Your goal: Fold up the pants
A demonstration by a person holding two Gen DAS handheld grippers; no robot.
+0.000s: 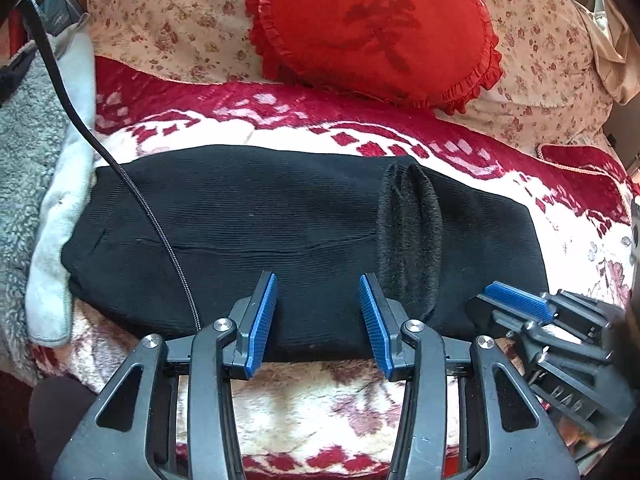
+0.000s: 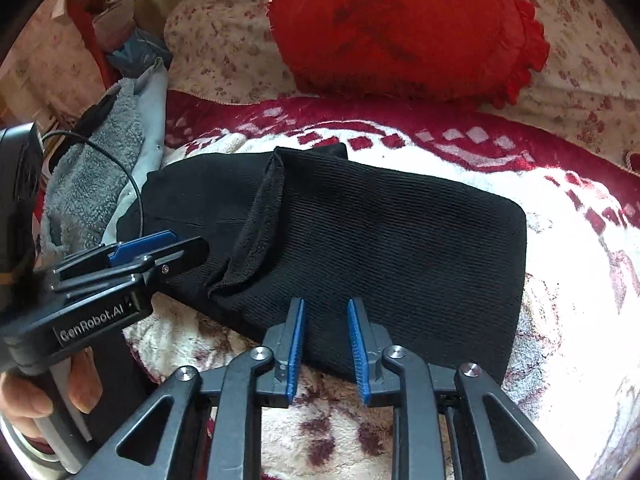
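The black ribbed pants [image 1: 248, 232] lie folded in a flat wide band on the red-and-white blanket [image 1: 312, 408]; they also show in the right wrist view [image 2: 392, 248]. A fuzzy inner edge [image 1: 412, 232] is turned up across them, seen too in the right wrist view [image 2: 260, 224]. My left gripper [image 1: 318, 292] is open, its fingertips over the near edge of the pants, holding nothing; it shows from the side in the right wrist view [image 2: 160, 244]. My right gripper [image 2: 326, 310] is open over the near edge, empty, and shows in the left wrist view [image 1: 516, 300].
A red heart-shaped cushion [image 1: 372, 28] rests on a floral pillow [image 1: 168, 28] behind the pants. A grey fleece garment [image 1: 28, 160] lies at the left. A black cable [image 1: 120, 176] crosses the pants' left part. A person's hand [image 2: 36, 396] holds the left gripper's handle.
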